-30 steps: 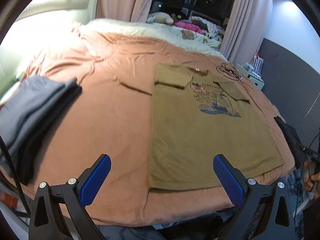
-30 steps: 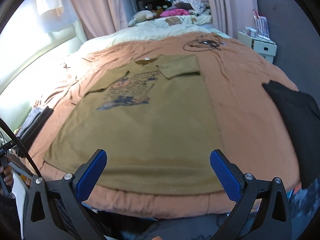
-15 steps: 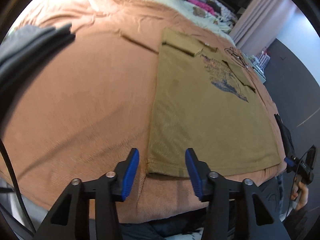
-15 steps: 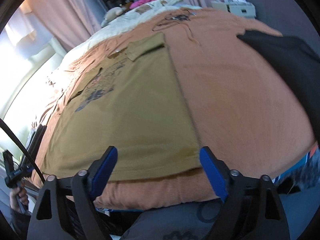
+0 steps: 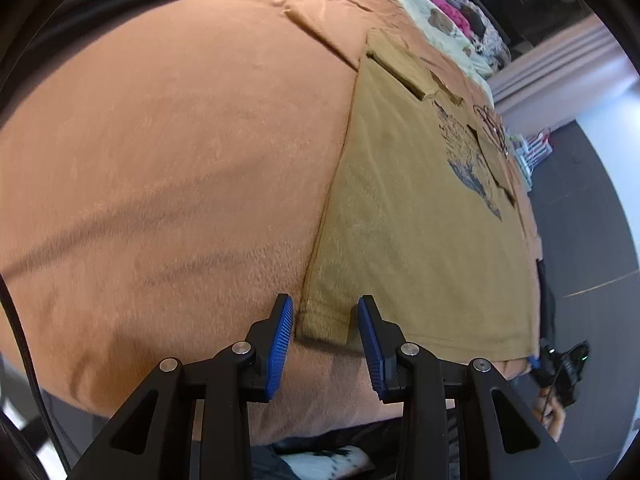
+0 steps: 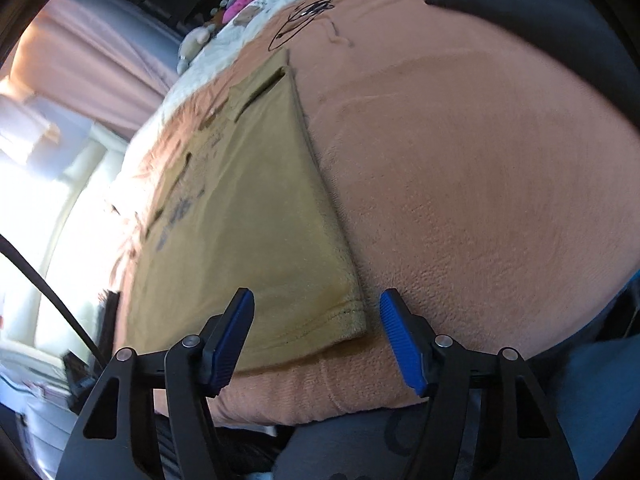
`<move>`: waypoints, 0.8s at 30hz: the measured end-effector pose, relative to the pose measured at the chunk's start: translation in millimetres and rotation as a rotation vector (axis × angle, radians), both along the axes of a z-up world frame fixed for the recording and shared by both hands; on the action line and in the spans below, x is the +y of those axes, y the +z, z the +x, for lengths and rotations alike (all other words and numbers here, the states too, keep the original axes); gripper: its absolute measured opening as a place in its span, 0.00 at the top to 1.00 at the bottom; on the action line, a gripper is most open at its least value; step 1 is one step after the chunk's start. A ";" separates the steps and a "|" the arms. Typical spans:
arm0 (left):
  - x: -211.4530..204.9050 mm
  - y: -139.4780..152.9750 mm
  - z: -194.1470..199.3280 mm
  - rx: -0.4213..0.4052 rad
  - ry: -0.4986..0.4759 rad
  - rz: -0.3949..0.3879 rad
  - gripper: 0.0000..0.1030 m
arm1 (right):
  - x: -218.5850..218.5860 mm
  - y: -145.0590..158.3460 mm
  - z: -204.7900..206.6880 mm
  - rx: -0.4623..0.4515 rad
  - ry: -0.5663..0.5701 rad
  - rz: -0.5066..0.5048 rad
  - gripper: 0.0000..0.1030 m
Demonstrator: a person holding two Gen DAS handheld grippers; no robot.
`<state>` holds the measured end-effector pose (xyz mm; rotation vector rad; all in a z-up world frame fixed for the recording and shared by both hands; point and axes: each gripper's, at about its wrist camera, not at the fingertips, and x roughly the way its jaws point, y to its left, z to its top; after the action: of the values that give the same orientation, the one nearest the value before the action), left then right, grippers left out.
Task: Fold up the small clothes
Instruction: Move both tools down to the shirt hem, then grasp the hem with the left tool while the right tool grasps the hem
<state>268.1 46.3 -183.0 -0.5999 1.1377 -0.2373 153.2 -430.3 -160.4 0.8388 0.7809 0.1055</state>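
Olive T-shirt's hem corners sit between both sets of closing jaws.
The T-shirt [image 5: 420,220] lies flat at the bed's [image 5: 168,168] near edge; left gripper [image 5: 325,322] and right gripper [image 6: 316,314] each straddle a corner, jaws apart, not yet pinching.

Both hand-held tools look alike. The left gripper [image 5: 325,318] has two black plastic arms with triangular cut-outs, silver round screw heads at the joints, and bright blue ribbed pads [image 5: 279,350] on the inner faces of the fingers. The right gripper [image 6: 316,318] has the same black frame, silver screws and blue ribbed pads [image 6: 401,344]. A thin black cable [image 6: 48,292] runs past its left side.
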 end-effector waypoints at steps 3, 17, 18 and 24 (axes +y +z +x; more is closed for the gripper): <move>7.1 -2.3 -4.7 0.007 0.016 -0.056 0.64 | -6.3 -9.0 -6.2 -0.017 -0.005 0.074 0.38; 14.0 -11.0 -1.7 0.006 0.097 -0.260 0.64 | -20.0 -52.6 -3.8 -0.058 -0.080 0.239 0.49; 12.8 -10.7 -0.4 0.000 0.102 -0.266 0.64 | -15.5 -53.1 -3.8 -0.060 -0.088 0.244 0.50; 1.7 -5.5 7.5 -0.032 0.092 -0.277 0.64 | 0.7 -49.9 4.2 -0.056 -0.112 0.205 0.58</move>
<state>275.6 48.0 -188.5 -0.8881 1.0514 -0.3274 157.4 -429.6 -210.4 1.0680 0.6764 0.1099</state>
